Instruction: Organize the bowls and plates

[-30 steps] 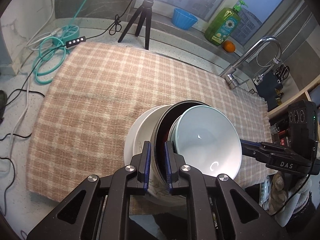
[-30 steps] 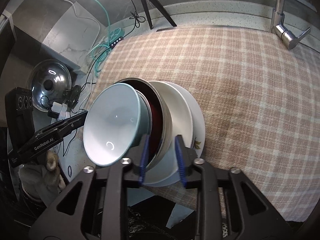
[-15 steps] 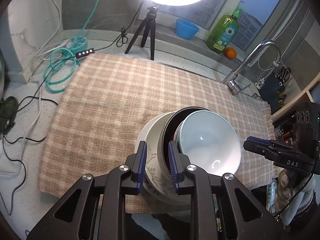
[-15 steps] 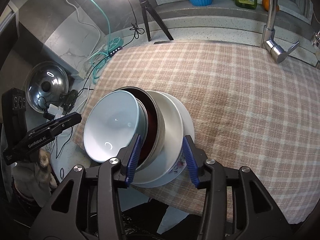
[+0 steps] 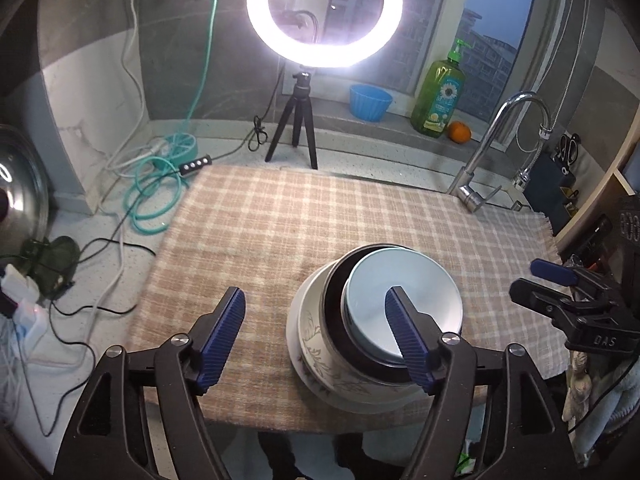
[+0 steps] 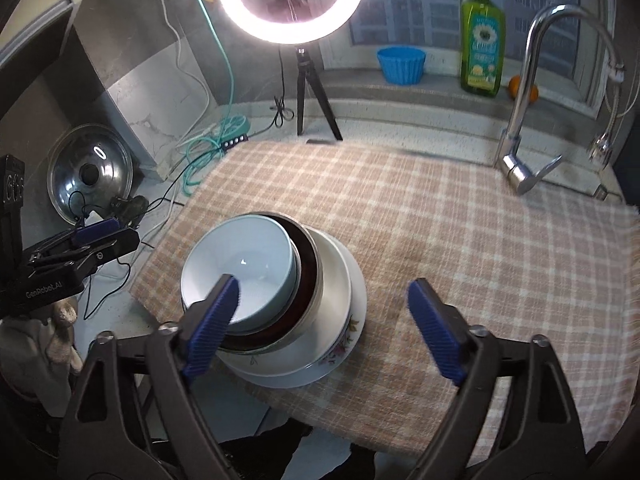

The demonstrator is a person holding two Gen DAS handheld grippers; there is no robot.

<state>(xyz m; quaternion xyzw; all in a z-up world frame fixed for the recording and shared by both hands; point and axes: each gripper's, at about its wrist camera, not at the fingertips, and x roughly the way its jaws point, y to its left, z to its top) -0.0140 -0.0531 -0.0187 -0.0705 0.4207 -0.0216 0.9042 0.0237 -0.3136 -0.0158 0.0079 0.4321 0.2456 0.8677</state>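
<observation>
A nested stack stands on the checked cloth (image 5: pixel 280 224) near its front edge. A pale blue bowl (image 5: pixel 400 300) (image 6: pixel 244 268) sits inside a metal bowl (image 6: pixel 316 276) with a dark inside. That rests in a white flowered bowl (image 5: pixel 316 344) (image 6: pixel 340 280) on a white plate (image 6: pixel 288 376). My left gripper (image 5: pixel 316 334) hovers above the stack's left side, jaws opening, its pads touching nothing. My right gripper (image 6: pixel 324 320) hovers over the stack's right side, jaws also opening and holding nothing. Each view shows the other gripper (image 5: pixel 536 282) (image 6: pixel 92 236) at its edge.
A ring light on a tripod (image 5: pixel 298 128) stands behind the cloth. A blue cup (image 5: pixel 370 102), a green soap bottle (image 5: pixel 440 96) and an orange (image 5: pixel 458 132) sit on the sill. A faucet (image 6: pixel 520 160) is back right, with a pot lid (image 6: pixel 90 172) and cables (image 5: pixel 156 196) left.
Both grippers held the stack's rims and have let go, opening wide. Both have risen and drawn back, so more of the room shows. The stack stays on the cloth.
</observation>
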